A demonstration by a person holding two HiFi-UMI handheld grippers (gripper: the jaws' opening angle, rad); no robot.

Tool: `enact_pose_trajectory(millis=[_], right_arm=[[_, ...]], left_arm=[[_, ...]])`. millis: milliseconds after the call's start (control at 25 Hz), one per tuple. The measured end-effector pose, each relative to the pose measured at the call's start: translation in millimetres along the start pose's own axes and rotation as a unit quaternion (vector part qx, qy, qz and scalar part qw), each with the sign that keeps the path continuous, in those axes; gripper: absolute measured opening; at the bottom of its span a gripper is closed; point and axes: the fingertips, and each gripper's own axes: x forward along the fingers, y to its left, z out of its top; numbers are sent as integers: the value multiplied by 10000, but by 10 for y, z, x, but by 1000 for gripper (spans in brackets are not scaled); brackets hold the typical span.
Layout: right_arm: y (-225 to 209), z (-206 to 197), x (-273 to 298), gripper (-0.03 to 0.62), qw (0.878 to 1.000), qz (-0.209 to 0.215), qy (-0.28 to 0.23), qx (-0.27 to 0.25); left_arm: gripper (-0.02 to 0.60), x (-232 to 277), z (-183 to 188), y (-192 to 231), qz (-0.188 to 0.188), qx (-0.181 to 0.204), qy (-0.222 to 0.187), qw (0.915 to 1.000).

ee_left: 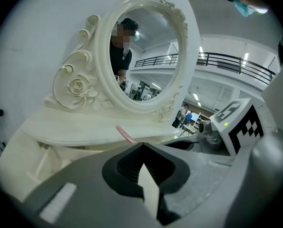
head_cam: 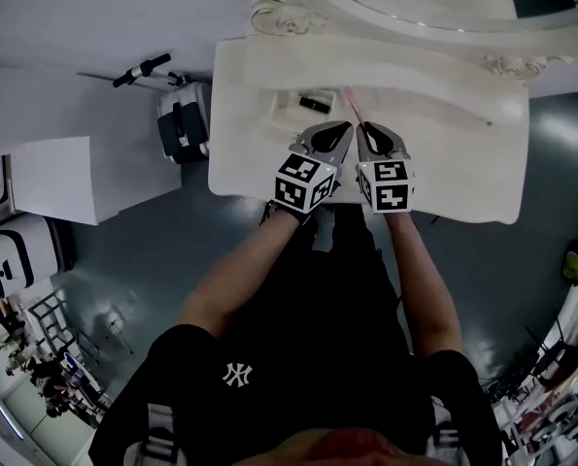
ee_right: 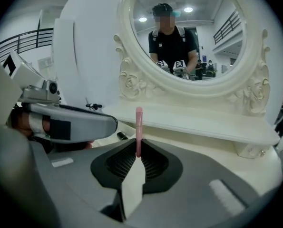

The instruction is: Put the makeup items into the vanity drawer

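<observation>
Over the front edge of the white vanity table [head_cam: 454, 163] we hold both grippers side by side, tips close together and pointing toward the mirror [ee_right: 127, 61]. Our right gripper [ee_right: 138, 151] is drawn narrow on a slim pink stick [ee_right: 139, 125]. The jaws pinch its lower end, and the rest stands out past the tips, above the tabletop. What sort of makeup it is we cannot tell; a faint seam near its far end is all that shows.

Our left gripper [ee_left: 141, 146] has its jaw tips met with nothing between them. The pink stick seen just beyond them sits in the other gripper.

A small black item [head_cam: 315, 102] lies on the tabletop ahead of the left gripper, near the raised back shelf. In the head view a faint rectangular outline surrounds it, but we cannot say whether that marks a recess or flat surface. Further right a tiny dark speck [head_cam: 490, 121] is too small to name.

We cannot make out the drawer — the grippers, their marker cubes and our forearms cover the table's front edge. The head view cuts the mirror off at the top; in the right gripper view its glass reflects the person and both cubes.
</observation>
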Motion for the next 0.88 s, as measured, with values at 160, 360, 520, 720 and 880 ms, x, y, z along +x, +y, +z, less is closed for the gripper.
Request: enact_pose_trajectory(millis=[160, 360, 520, 720, 880], right_arm=[[317, 67, 148, 61, 9990, 310, 55, -333], [641, 82, 317, 61, 9948, 649, 256, -739], [796, 30, 472, 61, 9893, 815, 519, -1097], [915, -38, 669, 63, 9809, 899, 860, -1498], [960, -61, 745, 63, 9751, 935, 1066, -1706]], left_arm=[[0, -207, -46, 224, 266, -128, -69, 9995], [0, -416, -67, 453, 524, -269, -193, 9981], [0, -547, -101, 599, 679, -411, -260, 9965], [0, -666, -139, 774, 843, -529, -303, 9946], [0, -687, -136, 846, 895, -593, -340, 9936]])
